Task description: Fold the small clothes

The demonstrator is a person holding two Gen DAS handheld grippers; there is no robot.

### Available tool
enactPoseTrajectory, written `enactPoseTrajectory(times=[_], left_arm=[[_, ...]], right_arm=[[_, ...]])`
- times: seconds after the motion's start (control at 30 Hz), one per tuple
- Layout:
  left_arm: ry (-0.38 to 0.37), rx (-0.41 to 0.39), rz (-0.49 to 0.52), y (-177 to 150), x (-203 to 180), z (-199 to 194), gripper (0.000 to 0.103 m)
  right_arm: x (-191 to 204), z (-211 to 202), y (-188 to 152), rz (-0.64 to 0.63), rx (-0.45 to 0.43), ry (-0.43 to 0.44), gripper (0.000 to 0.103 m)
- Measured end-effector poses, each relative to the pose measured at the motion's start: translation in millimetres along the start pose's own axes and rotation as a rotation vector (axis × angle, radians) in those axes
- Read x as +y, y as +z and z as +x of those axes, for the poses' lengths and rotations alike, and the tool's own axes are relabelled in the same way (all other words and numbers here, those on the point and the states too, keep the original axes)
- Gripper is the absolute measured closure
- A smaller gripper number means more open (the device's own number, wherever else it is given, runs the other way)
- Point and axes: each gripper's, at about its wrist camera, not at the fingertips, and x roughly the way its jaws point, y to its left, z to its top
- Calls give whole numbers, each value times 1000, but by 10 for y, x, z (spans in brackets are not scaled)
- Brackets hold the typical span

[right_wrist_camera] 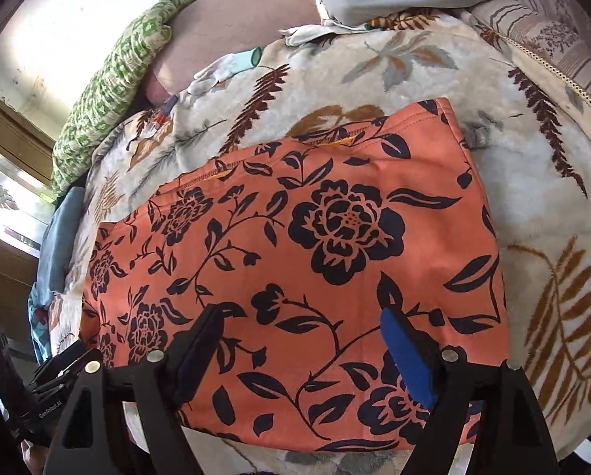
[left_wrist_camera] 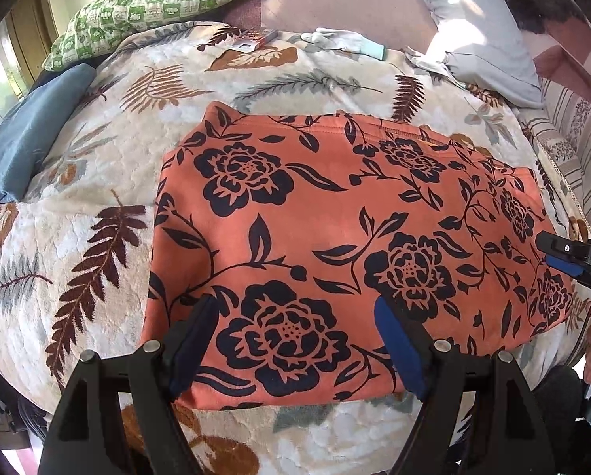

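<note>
An orange garment (left_wrist_camera: pixel 315 217) with dark blue flowers lies flat in a rectangle on a cream blanket (left_wrist_camera: pixel 97 150) with a leaf print. My left gripper (left_wrist_camera: pixel 295 304) hovers open over the garment's near left part, with nothing between its fingers. At the right edge of the left wrist view, the right gripper (left_wrist_camera: pixel 564 257) shows beside the garment's right end. In the right wrist view the same garment (right_wrist_camera: pixel 295 245) fills the middle, and my right gripper (right_wrist_camera: pixel 301 314) stands open above its near edge, holding nothing. The left gripper (right_wrist_camera: pixel 58 364) shows at the lower left.
A green patterned pillow (left_wrist_camera: pixel 157 4) and a grey pillow (left_wrist_camera: pixel 481 31) lie at the back. A blue cloth (left_wrist_camera: pixel 26 138) sits at the left. White gloves (left_wrist_camera: pixel 343 41) and a small red box (left_wrist_camera: pixel 256 37) rest on the blanket's far edge. Striped upholstery (left_wrist_camera: pixel 576 138) borders the right.
</note>
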Motion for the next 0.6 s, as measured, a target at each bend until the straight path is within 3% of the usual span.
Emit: enactPoseTrajectory(times=[0.13, 0.27, 0.33, 0.43, 0.6], left_arm=[[-1, -16, -2, 13, -1, -25, 22], [4, 3, 2, -5, -5, 35, 22], [0, 2, 4, -13, 4, 42, 22], [1, 8, -5, -4, 24, 77, 22], [-14, 12, -7, -27, 33, 109, 22]], right_arm=[[20, -50, 27, -25, -33, -3, 19], [-135, 321, 14, -9, 67, -36, 19], [-97, 321, -24, -45, 34, -46, 19], [27, 309, -28, -95, 57, -86, 19], [-50, 309, 0, -39, 59, -51, 19]])
